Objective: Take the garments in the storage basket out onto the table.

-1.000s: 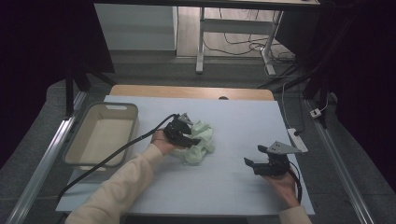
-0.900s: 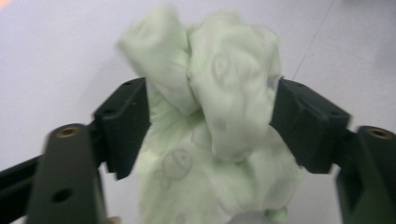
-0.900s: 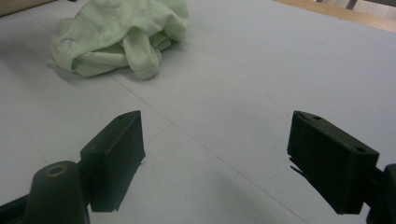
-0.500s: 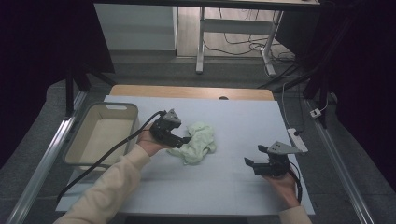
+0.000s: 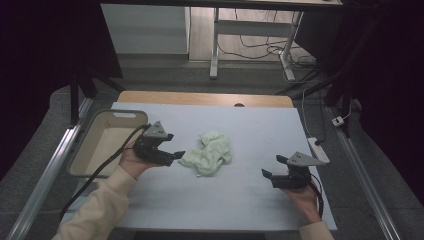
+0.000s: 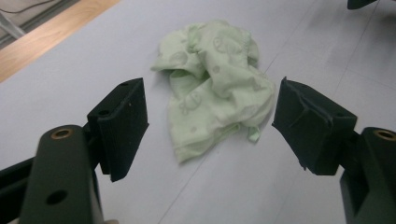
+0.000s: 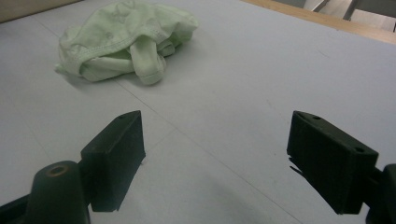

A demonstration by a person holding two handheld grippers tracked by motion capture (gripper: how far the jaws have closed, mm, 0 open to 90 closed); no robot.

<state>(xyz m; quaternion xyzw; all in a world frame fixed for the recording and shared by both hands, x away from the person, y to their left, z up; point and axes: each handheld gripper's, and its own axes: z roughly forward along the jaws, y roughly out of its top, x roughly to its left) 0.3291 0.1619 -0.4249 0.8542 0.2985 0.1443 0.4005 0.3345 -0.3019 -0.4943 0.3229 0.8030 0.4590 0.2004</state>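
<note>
The crumpled pale green cloth (image 5: 207, 152) lies loose near the middle of the blue-grey table (image 5: 250, 200), right of the beige bin (image 5: 85, 150). The left gripper (image 5: 176, 155) hovers just beside the cloth's left edge, jaws wide and empty; the right gripper (image 5: 269, 174) rests well apart, also wide and empty. The step looks like an approach to grasp. Next, 1 gripper likely must lower onto a raised fold and close.

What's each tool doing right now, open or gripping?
Left tool: open, empty, beside the green cloth.
Right tool: open, empty, apart from the cloth.
</note>
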